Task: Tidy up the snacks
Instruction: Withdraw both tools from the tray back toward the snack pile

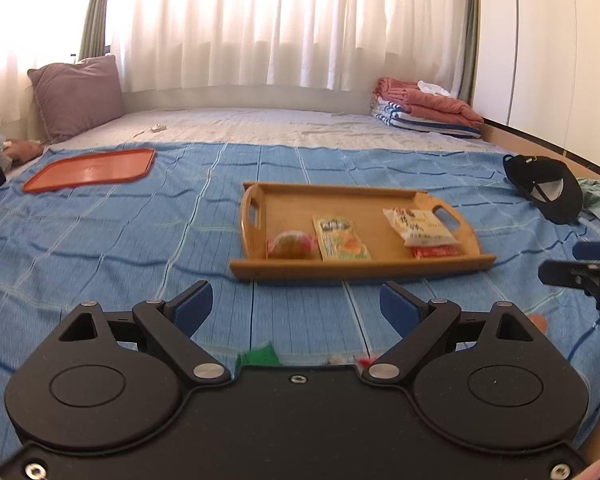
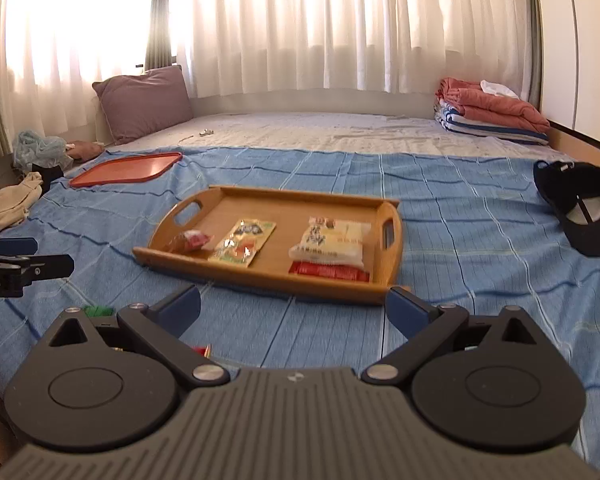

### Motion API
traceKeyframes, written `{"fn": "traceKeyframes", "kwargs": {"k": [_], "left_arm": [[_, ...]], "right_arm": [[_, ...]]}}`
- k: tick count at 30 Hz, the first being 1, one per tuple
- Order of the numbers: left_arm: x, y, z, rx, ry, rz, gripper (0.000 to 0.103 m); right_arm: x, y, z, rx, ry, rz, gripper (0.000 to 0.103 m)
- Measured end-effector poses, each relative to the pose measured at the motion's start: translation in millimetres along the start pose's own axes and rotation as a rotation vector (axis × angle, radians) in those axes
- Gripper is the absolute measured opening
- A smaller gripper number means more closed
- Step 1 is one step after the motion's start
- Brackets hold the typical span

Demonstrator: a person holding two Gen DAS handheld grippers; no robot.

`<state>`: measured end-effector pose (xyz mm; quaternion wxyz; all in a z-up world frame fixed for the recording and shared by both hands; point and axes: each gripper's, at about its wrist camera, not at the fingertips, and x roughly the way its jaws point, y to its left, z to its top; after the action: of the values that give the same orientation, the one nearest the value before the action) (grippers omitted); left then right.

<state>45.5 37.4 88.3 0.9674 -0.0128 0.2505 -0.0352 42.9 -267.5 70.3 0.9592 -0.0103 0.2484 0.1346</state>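
Bedroom setting: a bed [image 1: 100, 240] under a blue checked cover, white curtains [image 1: 284, 20] behind, a purple pillow [image 1: 76, 96] at the far left and folded towels [image 1: 428, 112] at the far right. An orange tray [image 1: 88, 170] lies flat on the cover, well apart from a wooden tray [image 1: 340, 200] with cut-out handles near the middle of the bed.

On the wooden tray rest four snacks, all towards its near edge: a small wrapped sweet [image 1: 292, 245], a flat yellow-green packet [image 1: 340, 238] just beside it, and a pale cracker packet [image 1: 422, 222] lying partly over a red packet [image 1: 436, 251]. More wrappers, green and red, peek out on the cover just ahead of the left claw's body; little of them shows.

Handling, by judgement: the packets look light, soft and crinkly, with slick film that could slide between pads; the contents may crush. A pinch on a sealed edge or across the narrow width seems safest. The wooden tray looks stiff and is best taken by its handles.

Left claw [image 1: 296, 308]: its blue fingers [image 1: 194, 306] stand wide apart, with only the cover between them, short of the wooden tray and angled gently downward. Right claw [image 2: 296, 310]: likewise spread wide and empty, one pad near the tray's near corner, not visibly touching it. A black cap [image 2: 580, 208] lies off to the right.
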Motion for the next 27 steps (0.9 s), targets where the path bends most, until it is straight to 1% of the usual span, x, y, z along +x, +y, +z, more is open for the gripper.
{"fn": "traceKeyframes", "kwargs": {"k": [7,14,20,24,27], "left_arm": [[-8,-13,-38,-0.008,0.029,-0.005,0.091],[-14,-39,-74,0.025,0.025,0.004,0.091],[-11,-62,-95,0.068,0.061,-0.012,0.091],[-6,-79,-101,0.088,0.073,-0.037,0.087],[0,-89,-101,0.083,0.086,-0.045,0.085]], "right_arm": [[-14,8,-48,-0.022,0.029,-0.064,0.102],[-16,13,-87,-0.006,0.046,-0.138,0.102],[-17,16,-106,-0.036,0.042,-0.214,0.099],[-18,9,-110,-0.019,0.082,-0.202,0.085],[-21,4,-113,-0.016,0.094,-0.201,0.084]]}}
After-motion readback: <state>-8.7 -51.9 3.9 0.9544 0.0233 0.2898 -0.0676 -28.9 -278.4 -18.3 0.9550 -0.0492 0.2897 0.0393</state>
